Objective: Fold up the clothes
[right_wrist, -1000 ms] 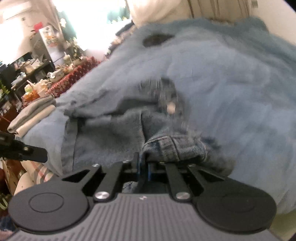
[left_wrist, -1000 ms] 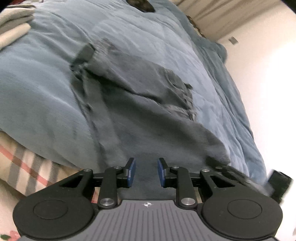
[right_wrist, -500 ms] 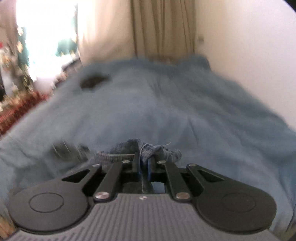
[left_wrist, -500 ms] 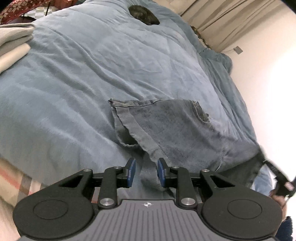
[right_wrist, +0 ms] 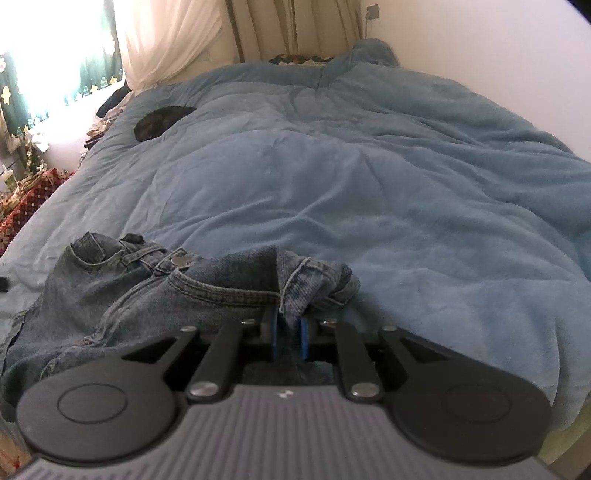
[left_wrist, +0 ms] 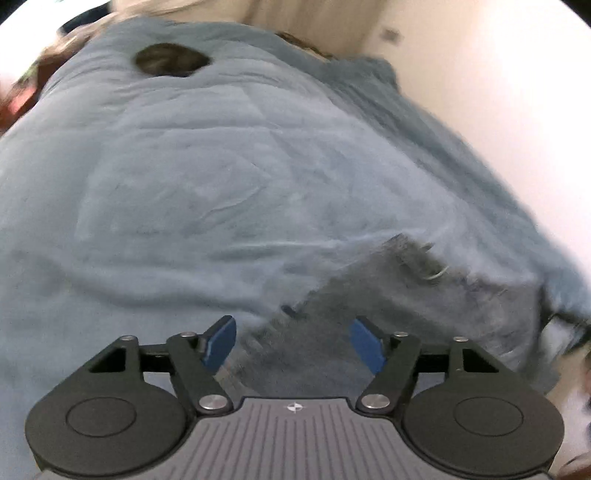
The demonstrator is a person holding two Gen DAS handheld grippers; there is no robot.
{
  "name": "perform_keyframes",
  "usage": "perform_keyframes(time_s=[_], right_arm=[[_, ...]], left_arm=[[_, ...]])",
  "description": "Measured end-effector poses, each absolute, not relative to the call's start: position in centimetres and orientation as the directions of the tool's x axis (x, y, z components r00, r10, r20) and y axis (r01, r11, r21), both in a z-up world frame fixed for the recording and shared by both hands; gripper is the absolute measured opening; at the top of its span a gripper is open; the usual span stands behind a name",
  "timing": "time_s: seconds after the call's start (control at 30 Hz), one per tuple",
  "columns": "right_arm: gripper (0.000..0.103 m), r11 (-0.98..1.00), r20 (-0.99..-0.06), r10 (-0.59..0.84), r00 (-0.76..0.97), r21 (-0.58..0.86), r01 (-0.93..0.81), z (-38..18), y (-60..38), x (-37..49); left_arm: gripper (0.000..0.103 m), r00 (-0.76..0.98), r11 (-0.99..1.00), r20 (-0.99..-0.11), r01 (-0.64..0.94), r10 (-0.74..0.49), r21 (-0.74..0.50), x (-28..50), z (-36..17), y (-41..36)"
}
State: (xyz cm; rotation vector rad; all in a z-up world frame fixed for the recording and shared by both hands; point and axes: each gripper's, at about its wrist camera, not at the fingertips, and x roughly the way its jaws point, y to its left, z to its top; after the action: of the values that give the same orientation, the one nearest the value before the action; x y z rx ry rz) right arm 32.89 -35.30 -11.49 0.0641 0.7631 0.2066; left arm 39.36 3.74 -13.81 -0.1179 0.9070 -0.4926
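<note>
Right wrist view: the right gripper [right_wrist: 288,338] is clamped on the jeans [right_wrist: 155,280] waistband. Left wrist view: the left gripper [left_wrist: 293,345] is spread wide, empty, above the denim on the blue blanket [left_wrist: 184,184].

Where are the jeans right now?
Right wrist view: the jeans lie bunched on the blue blanket's near edge, lower left, one fold pinched in the right tool.

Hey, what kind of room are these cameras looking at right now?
Most likely a home bedroom: a wide bed under a blue comforter, curtains behind its far end, and a sunlit window to one side.
</note>
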Motion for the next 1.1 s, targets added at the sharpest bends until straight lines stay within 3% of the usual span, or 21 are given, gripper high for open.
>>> perform_keyframes(time_s=[0.23,0.3,0.33,0.37,0.4,0.43,0.47,0.5,0.57,0.8,1.0,1.1], right_arm=[[0.020,0.977,-0.698,0.213,0.683,0.154,-0.147,-11.6,-35.7,33.3],[0.022,0.977,-0.703,0.215,0.678,0.153,-0.151,-11.8,-35.6,33.4],[0.024,0.976,-0.703,0.219,0.676,0.156,-0.154,-11.8,-35.5,33.4],[0.025,0.975,-0.704,0.224,0.674,0.160,-0.157,-11.9,-35.5,33.4],[0.026,0.973,-0.705,0.229,0.671,0.164,-0.160,-11.9,-35.5,33.4],[0.023,0.973,-0.703,0.230,0.673,0.164,-0.161,-11.9,-35.3,33.4],[0.009,0.974,-0.700,0.225,0.678,0.156,-0.162,-11.8,-35.1,33.3],[0.006,0.976,-0.696,0.217,0.684,0.144,-0.163,-11.7,-34.8,33.2],[0.005,0.973,-0.668,0.231,0.708,0.145,-0.181,-10.6,-34.2,33.0],[0.005,0.947,-0.533,0.319,0.784,0.152,-0.283,-5.2,-31.4,32.6],[0.005,0.883,-0.367,0.461,0.808,0.102,-0.458,1.3,-25.9,33.6],[0.005,0.858,-0.332,0.501,0.799,0.072,-0.508,2.9,-22.6,35.7]], left_arm=[[0.075,0.289,0.781,-0.805,0.543,-0.518,-0.308,43.9,-18.1,0.9],[0.071,0.260,0.766,-0.810,0.559,-0.526,-0.318,44.4,-18.6,0.2],[0.066,0.247,0.760,-0.808,0.559,-0.534,-0.332,44.6,-18.9,-0.1],[0.049,0.239,0.761,-0.809,0.551,-0.536,-0.342,44.6,-19.0,-0.3],[0.025,0.235,0.763,-0.810,0.543,-0.537,-0.349,44.5,-19.0,-0.4],[0.017,0.243,0.770,-0.810,0.536,-0.534,-0.347,44.1,-18.8,-0.5],[0.014,0.251,0.776,-0.810,0.528,-0.531,-0.345,43.6,-18.7,-0.6],[0.011,0.263,0.783,-0.807,0.518,-0.529,-0.344,43.1,-18.4,-0.6],[0.009,0.313,0.799,-0.782,0.484,-0.540,-0.358,41.8,-17.0,0.1],[0.009,0.515,0.761,-0.563,0.391,-0.647,-0.517,36.4,-8.4,5.9],[0.009,0.677,0.803,-0.450,0.393,-0.583,-0.449,30.9,-1.2,8.6],[0.009,0.756,0.853,-0.417,0.360,-0.504,-0.379,28.7,0.5,9.9]])
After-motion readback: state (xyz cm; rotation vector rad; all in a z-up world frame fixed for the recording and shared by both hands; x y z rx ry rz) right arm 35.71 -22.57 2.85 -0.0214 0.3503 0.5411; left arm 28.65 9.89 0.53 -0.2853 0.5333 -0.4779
